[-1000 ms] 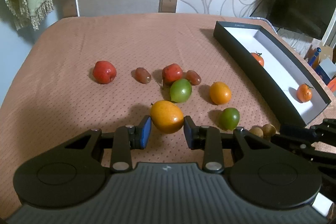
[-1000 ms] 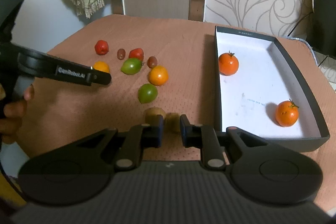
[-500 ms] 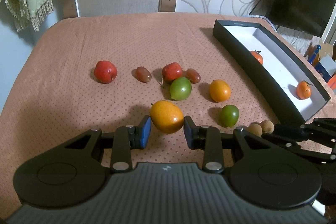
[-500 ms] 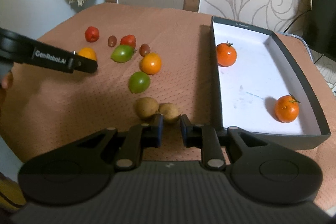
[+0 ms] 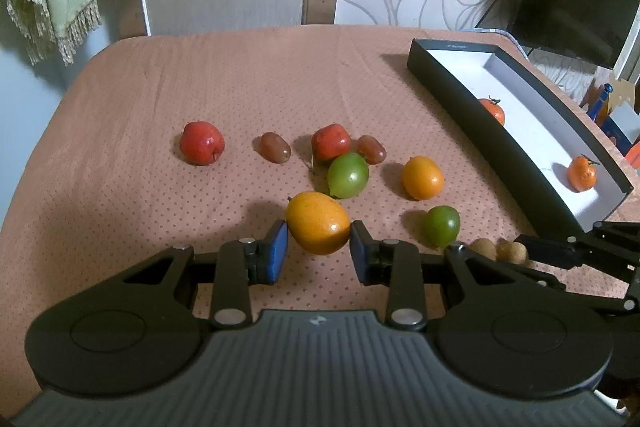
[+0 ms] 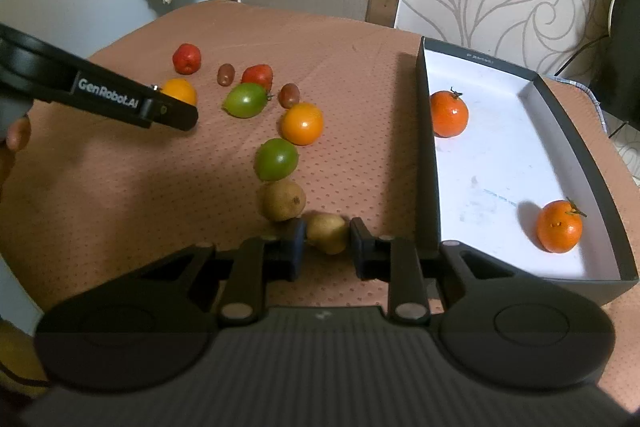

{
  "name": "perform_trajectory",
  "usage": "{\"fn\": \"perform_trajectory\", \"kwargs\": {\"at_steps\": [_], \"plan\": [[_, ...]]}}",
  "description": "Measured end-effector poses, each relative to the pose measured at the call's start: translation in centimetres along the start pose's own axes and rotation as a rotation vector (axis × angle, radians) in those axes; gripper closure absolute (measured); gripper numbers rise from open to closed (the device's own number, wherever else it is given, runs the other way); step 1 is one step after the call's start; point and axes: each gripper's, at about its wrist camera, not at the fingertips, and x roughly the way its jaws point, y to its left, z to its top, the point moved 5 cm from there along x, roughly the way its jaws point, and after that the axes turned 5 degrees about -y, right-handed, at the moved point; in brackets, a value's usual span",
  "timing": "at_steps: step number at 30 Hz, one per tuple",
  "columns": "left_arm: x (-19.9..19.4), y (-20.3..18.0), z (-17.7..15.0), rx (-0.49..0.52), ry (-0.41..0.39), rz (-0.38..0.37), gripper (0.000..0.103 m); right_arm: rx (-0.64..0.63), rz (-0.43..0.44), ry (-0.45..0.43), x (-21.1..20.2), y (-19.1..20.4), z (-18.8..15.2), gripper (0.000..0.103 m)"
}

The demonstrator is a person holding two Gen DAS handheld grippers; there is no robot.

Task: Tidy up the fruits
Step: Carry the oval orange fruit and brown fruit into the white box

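My left gripper (image 5: 318,251) is shut on a yellow-orange fruit (image 5: 318,223), its blue pads pressing both sides; the same fruit (image 6: 180,91) shows behind that gripper's finger (image 6: 120,99) in the right wrist view. My right gripper (image 6: 326,247) has its jaws opening around a small brown fruit (image 6: 326,235), with slim gaps at the pads. A second brown fruit (image 6: 282,201) lies just beyond. A dark box (image 6: 428,167) with a white floor holds two tangerines (image 6: 449,114) (image 6: 559,225).
Loose on the brown dotted cloth are two green fruits (image 6: 277,159) (image 6: 245,100), an orange one (image 6: 302,123), two red fruits (image 5: 201,143) (image 5: 331,142) and two grapes (image 5: 275,147) (image 5: 372,149). A chair back and a green tasselled cloth stand behind the table.
The right gripper's jaws have spread from almost shut and now straddle the nearer brown fruit, which lay just past the tips. The left gripper and its fruit have not moved.
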Motion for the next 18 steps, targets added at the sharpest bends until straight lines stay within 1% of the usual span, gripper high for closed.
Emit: {"fn": "perform_trajectory", "kwargs": {"at_steps": [3, 8, 13, 18], "plan": [[0.2, 0.0, 0.1, -0.006, -0.005, -0.003, 0.064, 0.022, 0.005, -0.001, -0.5, -0.3, 0.1, 0.076], [0.4, -0.2, 0.7, -0.016, -0.017, -0.010, 0.064, 0.070, 0.028, -0.072, -2.5, -1.1, 1.3, 0.076], [0.6, -0.4, 1.7, -0.020, -0.037, -0.016, 0.064, 0.080, 0.019, -0.081, -3.1, -1.7, 1.5, 0.076], [0.6, -1.3, 3.1, -0.017, -0.067, -0.036, 0.064, 0.110, -0.005, -0.116, -4.2, -2.9, 2.0, 0.076]]}}
